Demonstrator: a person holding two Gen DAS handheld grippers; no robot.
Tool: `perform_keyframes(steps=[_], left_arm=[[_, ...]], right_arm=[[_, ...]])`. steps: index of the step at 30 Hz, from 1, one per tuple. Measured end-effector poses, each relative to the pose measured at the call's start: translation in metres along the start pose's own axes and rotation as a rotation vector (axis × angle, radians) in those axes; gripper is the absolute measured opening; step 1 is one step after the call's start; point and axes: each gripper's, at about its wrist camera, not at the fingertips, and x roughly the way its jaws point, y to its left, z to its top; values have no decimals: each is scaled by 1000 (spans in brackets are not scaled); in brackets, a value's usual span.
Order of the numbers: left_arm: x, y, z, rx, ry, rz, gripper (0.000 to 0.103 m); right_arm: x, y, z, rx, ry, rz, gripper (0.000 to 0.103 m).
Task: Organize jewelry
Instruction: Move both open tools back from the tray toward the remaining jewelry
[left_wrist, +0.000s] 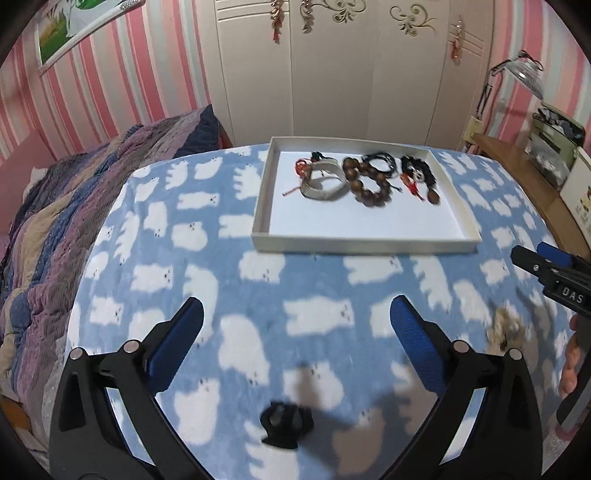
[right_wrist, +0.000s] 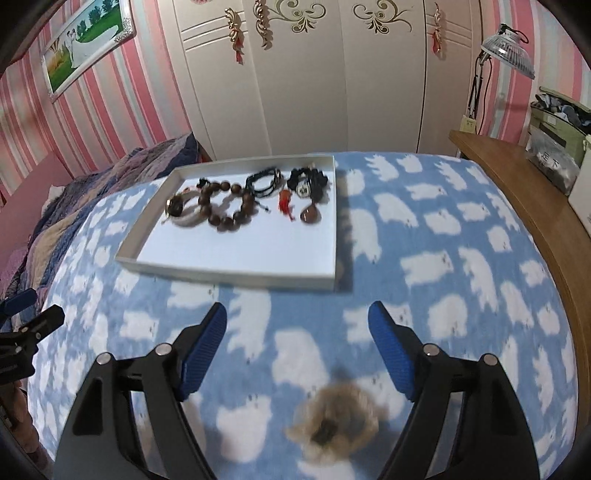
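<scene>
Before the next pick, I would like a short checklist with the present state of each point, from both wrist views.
1. Left gripper open, holding nothing: ok.
2. Right gripper open, holding nothing: ok.
3. Black piece lies between the left fingers' line: ok.
4. Fuzzy tan piece lies between the right fingers' line: ok.
5. White tray has bare floor at its near side: ok.
6. What kind of jewelry each loose piece is: cannot tell, blurred.

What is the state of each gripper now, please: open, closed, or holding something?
Left gripper: open, holding nothing; a small black item lies below it.
Right gripper: open, holding nothing; a blurred beige fluffy item lies below it.
</scene>
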Motion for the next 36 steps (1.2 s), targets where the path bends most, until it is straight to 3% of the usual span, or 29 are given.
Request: perform_keyframes(steps=[4,16,36], left_arm=[[-8,0,-26,-18,4,-36,100],[-8,3,-90,-12,23,11,100],[28,1,-104,18,91,17,99]], right_arm=[[-7,-2,-25,-7,-4,-17,79],[-4,-16,-80,-1,26,-70,79],[21,-8,-92,-66,86,-133,78]])
